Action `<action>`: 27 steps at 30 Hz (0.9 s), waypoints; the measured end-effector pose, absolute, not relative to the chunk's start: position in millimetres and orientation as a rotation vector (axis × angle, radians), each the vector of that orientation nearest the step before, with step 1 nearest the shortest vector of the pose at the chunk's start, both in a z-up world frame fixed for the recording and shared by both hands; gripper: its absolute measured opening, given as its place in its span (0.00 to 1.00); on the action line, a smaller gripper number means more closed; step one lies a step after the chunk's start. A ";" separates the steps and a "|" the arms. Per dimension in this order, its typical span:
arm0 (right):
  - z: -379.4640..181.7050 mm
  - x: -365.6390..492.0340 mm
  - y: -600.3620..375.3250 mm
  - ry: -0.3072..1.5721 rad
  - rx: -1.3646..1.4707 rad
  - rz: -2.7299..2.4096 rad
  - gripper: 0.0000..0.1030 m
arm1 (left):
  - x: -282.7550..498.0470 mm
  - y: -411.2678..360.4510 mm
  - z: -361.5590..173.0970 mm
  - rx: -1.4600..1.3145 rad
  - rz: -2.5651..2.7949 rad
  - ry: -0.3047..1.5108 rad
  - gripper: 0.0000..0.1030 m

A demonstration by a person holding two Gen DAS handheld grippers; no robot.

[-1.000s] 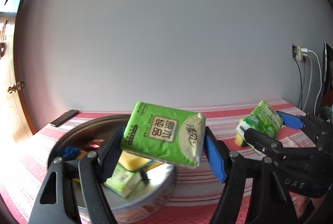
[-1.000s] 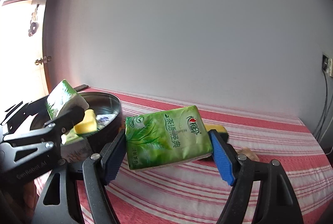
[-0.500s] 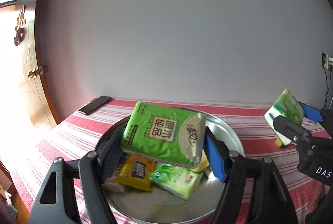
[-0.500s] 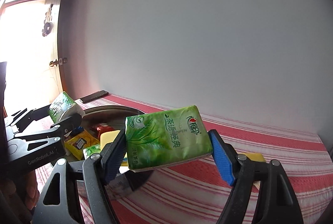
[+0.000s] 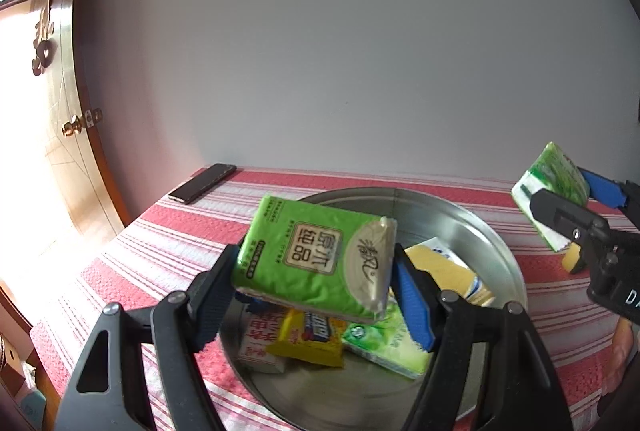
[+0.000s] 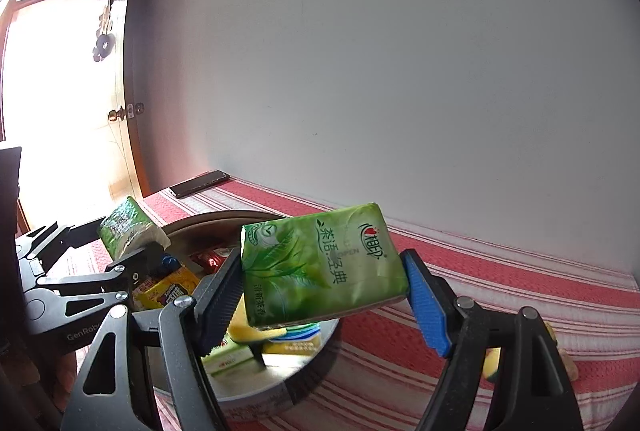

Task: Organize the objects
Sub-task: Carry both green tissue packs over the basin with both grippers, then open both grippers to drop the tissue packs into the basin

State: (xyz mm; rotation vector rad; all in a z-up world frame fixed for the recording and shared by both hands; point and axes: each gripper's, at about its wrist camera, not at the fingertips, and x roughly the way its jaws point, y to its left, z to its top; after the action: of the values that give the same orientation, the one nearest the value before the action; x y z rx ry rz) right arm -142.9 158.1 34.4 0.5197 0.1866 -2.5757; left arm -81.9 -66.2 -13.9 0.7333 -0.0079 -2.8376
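Note:
My left gripper (image 5: 316, 283) is shut on a bright green tissue pack (image 5: 316, 259), held in the air over the round metal tray (image 5: 460, 211). In the right wrist view that same gripper (image 6: 140, 247) and its pack (image 6: 124, 227) sit at the left, above the tray's near side. My right gripper (image 6: 324, 291) is shut on a leaf-printed green tissue pack (image 6: 320, 267), hanging over the tray's (image 6: 260, 391) right edge. That second pack (image 5: 552, 199) shows at the far right of the left wrist view. Inside the tray lie several packets: a yellow snack bag (image 5: 312, 339), a green pack (image 5: 384, 343), a yellow pack (image 5: 444, 271).
A dark phone (image 5: 202, 183) lies at the table's back left corner on the red-and-white striped cloth (image 5: 160, 251). A wooden door with a brass knob (image 5: 74, 127) stands to the left. A small yellow object (image 6: 492, 363) rests on the cloth behind the right finger.
Both grippers have carried their tissue packs sideways toward the tray. The left pack now hangs over the tray's middle and the right pack has reached the tray's rim. Neither grip has altered.

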 end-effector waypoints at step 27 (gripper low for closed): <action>-4.5 -211.6 76.5 0.224 0.824 -2.432 0.76 | -120.3 -97.9 -47.5 0.957 -2.744 -0.040 0.71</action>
State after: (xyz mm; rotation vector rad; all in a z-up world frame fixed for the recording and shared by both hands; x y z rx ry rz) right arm -211.6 76.5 -4.5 0.8237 0.2236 -2.4323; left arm -120.3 -97.9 -47.5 0.9574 -0.0403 -2.7435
